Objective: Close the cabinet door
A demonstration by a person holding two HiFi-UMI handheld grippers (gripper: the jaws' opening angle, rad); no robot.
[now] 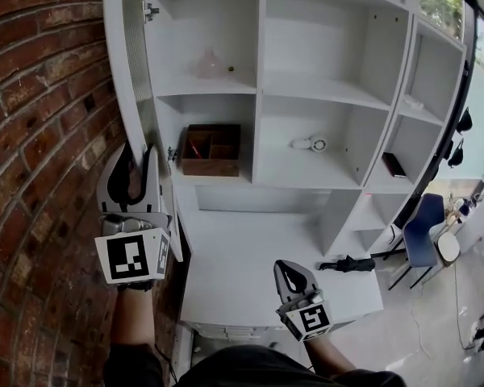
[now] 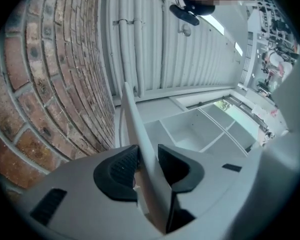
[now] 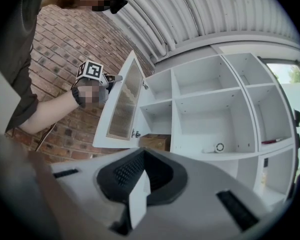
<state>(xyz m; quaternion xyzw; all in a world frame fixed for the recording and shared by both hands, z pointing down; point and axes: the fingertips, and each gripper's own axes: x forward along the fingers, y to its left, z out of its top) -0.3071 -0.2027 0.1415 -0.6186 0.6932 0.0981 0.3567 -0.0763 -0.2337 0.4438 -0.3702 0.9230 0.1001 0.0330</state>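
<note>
Cabinet door (image 2: 140,134): swung wide open at the left end of the white shelf unit (image 1: 339,95), standing out beside the brick wall (image 1: 40,135); its free edge runs between my jaws.
Left hand-held gripper (image 2: 147,153): grasping that edge, one dark pad on each face of the panel.
Right hand-held gripper (image 3: 140,176): clenched on nothing, low over the bench (image 1: 250,256), well apart from the door.
Markings: black-and-white square patterns on the cube of each gripper.
Wooden box (image 1: 211,149): on the shelf just beside the door's hinge, divided into compartments; I cannot tell what lies in them.
Compartment above the box: a pale pink glass piece (image 1: 210,64).
Middle compartment: a white round object (image 1: 310,143).
Right compartment: a dark flat thing (image 1: 394,164).
Bench, right end: a black folded thing (image 1: 347,263) lying flat.
Right gripper view only: the door's ribbed pane (image 3: 121,99) face on, my left cube at its outer edge.
Left gripper view only: the corrugated ceiling (image 2: 190,59) and pipes (image 2: 125,44) running down beside the bricks.
Head view only: the bench and a blue chair (image 1: 419,232).
</note>
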